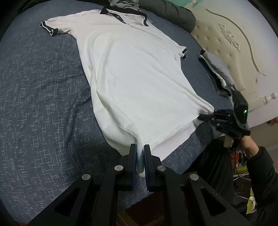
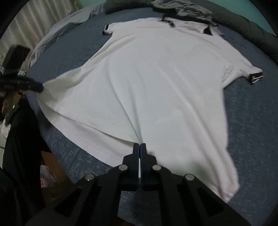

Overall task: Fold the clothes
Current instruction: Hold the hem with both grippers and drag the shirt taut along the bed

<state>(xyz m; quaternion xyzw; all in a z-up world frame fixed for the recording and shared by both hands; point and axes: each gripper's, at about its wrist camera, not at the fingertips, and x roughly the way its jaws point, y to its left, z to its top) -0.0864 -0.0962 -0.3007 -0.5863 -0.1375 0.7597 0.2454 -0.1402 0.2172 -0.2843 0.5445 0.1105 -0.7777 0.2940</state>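
Observation:
A white polo shirt (image 1: 135,78) with black collar and cuff bands lies face up on a dark blue bed cover (image 1: 43,87), collar at the far end. My left gripper (image 1: 139,145) is shut on a pinch of its near hem, with white cloth showing between the pads. In the right wrist view the same shirt (image 2: 156,78) spreads out ahead. My right gripper (image 2: 139,144) is shut on the hem, and folds fan out from its tips. Each view shows the other gripper at a hem corner: the right gripper (image 1: 202,118) and the left gripper (image 2: 39,87).
A dark puffy jacket (image 1: 173,12) and a grey garment (image 2: 182,8) lie beyond the collar. Folded clothes (image 1: 215,73) sit by the cream headboard (image 1: 234,43). A person's hand and dark sleeve (image 1: 260,156) hold the right gripper. The bed's near edge runs just below both grippers.

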